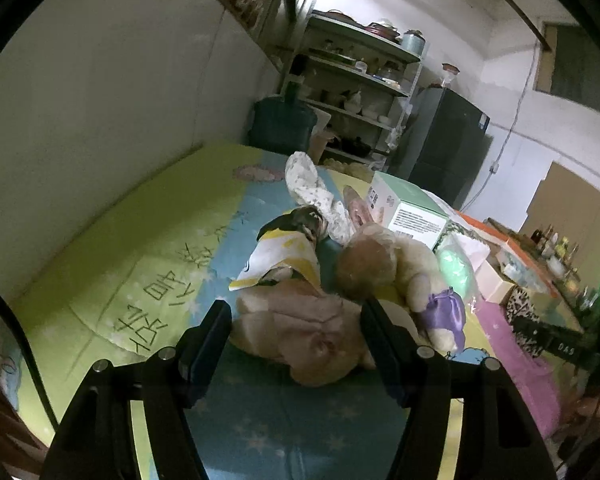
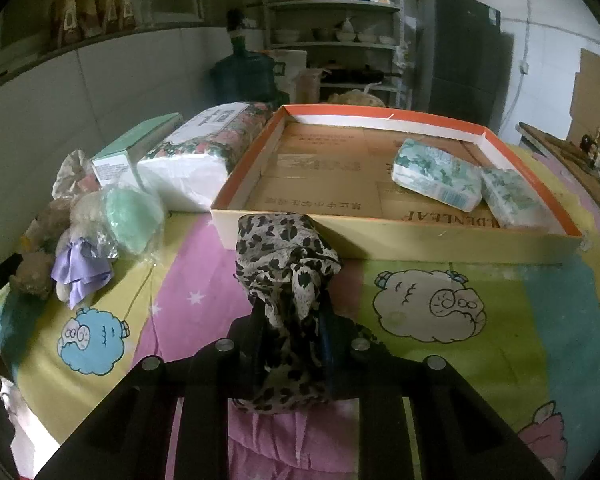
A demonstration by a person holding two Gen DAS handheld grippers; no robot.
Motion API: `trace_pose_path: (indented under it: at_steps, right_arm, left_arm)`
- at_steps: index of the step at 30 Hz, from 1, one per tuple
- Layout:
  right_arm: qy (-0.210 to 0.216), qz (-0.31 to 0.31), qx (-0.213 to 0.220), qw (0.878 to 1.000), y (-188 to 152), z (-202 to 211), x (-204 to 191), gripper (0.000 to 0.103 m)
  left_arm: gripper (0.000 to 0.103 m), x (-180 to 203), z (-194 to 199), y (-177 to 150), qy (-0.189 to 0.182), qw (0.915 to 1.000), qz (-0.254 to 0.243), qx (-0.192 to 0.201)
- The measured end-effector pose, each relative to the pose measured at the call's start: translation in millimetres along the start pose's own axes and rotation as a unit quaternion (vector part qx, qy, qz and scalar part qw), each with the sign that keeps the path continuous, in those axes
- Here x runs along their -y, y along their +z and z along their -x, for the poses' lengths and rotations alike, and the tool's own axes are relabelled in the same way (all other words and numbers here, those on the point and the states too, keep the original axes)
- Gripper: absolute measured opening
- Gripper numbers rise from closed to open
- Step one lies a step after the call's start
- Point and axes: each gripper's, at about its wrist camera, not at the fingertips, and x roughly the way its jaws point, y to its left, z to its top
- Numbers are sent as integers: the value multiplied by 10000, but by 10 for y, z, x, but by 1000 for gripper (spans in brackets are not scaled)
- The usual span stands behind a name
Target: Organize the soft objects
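In the left wrist view my left gripper (image 1: pixel 296 312) is open, its jaws on either side of a pink plush toy (image 1: pixel 308 332) lying on the cartoon sheet. Behind it lie a tan bear in a purple dress (image 1: pixel 400 272), a yellow-white cloth bundle (image 1: pixel 280 256) and a floral cloth (image 1: pixel 312 188). In the right wrist view my right gripper (image 2: pixel 290 316) is shut on a leopard-print scarf (image 2: pixel 288 256), held just in front of the orange-rimmed cardboard tray (image 2: pixel 400 236). Two tissue packs (image 2: pixel 436 174) lie in the tray.
A green-white box (image 2: pixel 132 148), a floral-wrapped white pack (image 2: pixel 196 160) and a bagged green sponge (image 2: pixel 132 212) sit left of the tray. The bear in the purple dress (image 2: pixel 72 264) lies further left. Shelves, a water jug and a dark fridge stand behind the bed.
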Motion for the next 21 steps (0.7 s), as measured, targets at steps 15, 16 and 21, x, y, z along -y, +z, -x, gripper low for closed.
trace_pose_path:
  at_steps: [15, 16, 21]
  right_arm:
    - [37, -81, 35, 10000, -1, -5, -39, 22]
    - [51, -87, 41, 9999, -6, 5, -39, 22]
    - [138, -79, 85, 9998, -24, 67, -54, 22]
  left_arm:
    - [34, 150, -3, -52, -427, 9991, 68, -14]
    - [33, 194, 32, -59, -440, 9990, -18, 41]
    - [30, 326, 141, -60, -459, 9986, -203, 171]
